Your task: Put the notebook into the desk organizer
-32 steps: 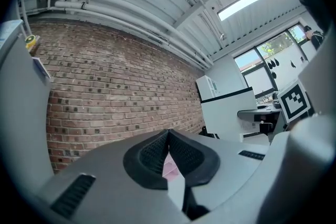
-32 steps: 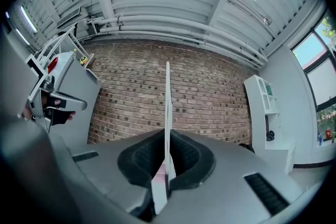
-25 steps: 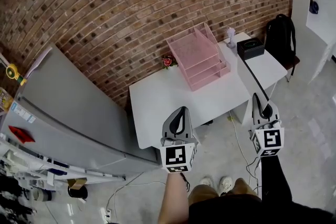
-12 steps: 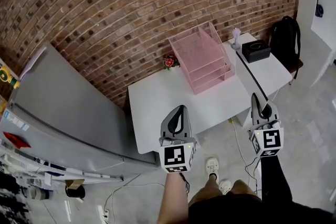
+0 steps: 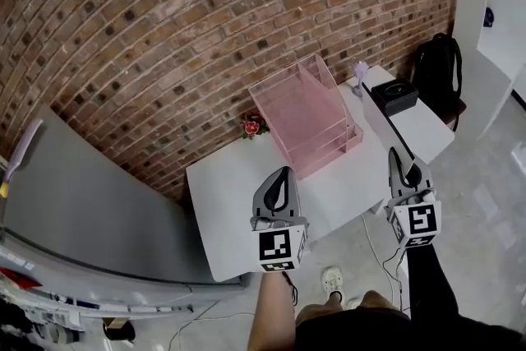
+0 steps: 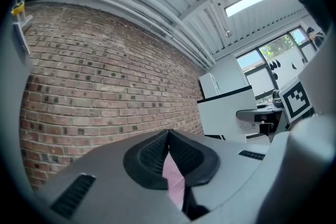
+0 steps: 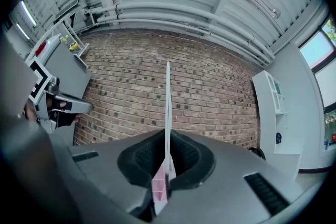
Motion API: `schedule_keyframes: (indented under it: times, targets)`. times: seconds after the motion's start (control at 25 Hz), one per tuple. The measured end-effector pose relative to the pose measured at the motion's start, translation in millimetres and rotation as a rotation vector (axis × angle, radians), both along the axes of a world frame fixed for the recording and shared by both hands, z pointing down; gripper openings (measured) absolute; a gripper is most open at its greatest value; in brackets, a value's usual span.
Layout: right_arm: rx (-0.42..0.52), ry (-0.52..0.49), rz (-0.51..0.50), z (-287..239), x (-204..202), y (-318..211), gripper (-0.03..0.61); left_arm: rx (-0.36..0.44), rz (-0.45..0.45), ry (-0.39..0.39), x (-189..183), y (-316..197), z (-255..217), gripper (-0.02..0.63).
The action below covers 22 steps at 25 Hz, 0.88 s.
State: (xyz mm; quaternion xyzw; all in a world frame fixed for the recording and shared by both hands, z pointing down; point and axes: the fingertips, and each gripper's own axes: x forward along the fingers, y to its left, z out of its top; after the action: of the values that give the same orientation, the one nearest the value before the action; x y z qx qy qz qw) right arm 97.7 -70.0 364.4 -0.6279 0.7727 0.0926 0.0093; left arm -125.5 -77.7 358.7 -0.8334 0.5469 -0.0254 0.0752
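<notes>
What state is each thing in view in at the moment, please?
left claw: shut, nothing held.
right claw: shut on the notebook.
notebook: held upright, edge-on, not yet in the organizer.
desk organizer: standing on the white table, trays look empty.

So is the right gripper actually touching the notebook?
Touching. The right gripper is shut on the notebook: its own view shows the thin edge pinched between its jaws, sticking out past them.
</notes>
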Motion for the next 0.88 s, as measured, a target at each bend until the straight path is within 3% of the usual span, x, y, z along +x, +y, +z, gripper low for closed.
schedule_keyframes:
  times: [0.4, 0.88]
  targets:
    - [-0.008, 0.013, 0.067, 0.0, -6.3, -62.7, 0.026, 0.010, 0.085, -0.005, 4.6, -81.2, -2.5, 0.014]
    - [-0.005, 0.015, 0.111, -3.7, -19.8, -95.1, 0.026, 0.025, 0.121, -0.007, -6.7, -123.0, -4.3, 0.014]
